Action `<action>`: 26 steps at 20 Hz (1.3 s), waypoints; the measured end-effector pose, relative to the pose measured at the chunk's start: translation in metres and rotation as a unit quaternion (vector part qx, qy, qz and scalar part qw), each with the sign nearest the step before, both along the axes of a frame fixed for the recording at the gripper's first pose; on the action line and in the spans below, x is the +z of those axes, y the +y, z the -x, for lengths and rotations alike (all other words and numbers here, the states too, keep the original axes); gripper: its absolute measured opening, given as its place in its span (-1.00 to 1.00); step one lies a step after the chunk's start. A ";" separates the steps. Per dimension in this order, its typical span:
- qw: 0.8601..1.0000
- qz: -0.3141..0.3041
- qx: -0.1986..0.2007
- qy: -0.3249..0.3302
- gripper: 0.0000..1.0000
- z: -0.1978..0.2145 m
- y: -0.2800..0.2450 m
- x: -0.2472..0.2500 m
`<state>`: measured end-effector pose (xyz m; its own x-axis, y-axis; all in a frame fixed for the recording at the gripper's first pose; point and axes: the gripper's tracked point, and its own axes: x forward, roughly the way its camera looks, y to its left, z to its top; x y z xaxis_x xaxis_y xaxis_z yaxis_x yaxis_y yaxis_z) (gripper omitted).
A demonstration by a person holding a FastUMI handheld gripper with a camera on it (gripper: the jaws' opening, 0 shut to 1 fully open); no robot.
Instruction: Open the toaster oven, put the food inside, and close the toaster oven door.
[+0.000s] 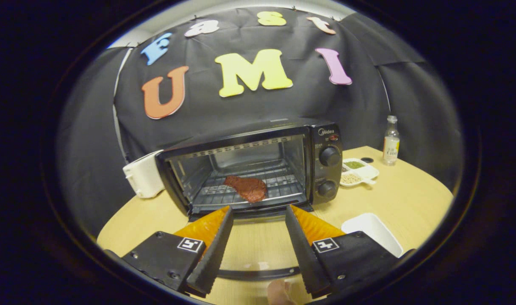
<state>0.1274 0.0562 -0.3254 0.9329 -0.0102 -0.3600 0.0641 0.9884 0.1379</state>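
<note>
**A staged kitchen booth**

Black cloth wall (368, 97) drapes behind a round wooden table (410, 199) set like a kitchen counter: toaster oven (258, 169), white toaster (144, 174) at far left, divided dish (359, 171) and small bottle (391, 141) at far right.

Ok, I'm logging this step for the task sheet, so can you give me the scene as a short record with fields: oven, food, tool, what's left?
toaster oven: on the wooden table, door folded down open
food: red steak lying on the oven rack
tool: open, holding nothing, fingers over the lowered door, just short of the cavity
beside oven: white toaster, divided dish, bottle, white tray
left to do: close the door
</note>
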 end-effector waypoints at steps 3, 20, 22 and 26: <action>1.000 0.029 -0.007 -0.006 0.60 0.033 0.000 -0.013; 0.992 0.054 0.036 0.110 0.61 0.077 0.044 -0.081; 0.991 0.050 0.030 0.121 0.61 0.073 0.043 -0.085; 0.989 0.064 0.012 0.133 0.60 0.072 0.044 -0.087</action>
<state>0.0549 0.1004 -0.4122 0.8061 -0.0496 -0.5896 0.0571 0.9983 -0.0059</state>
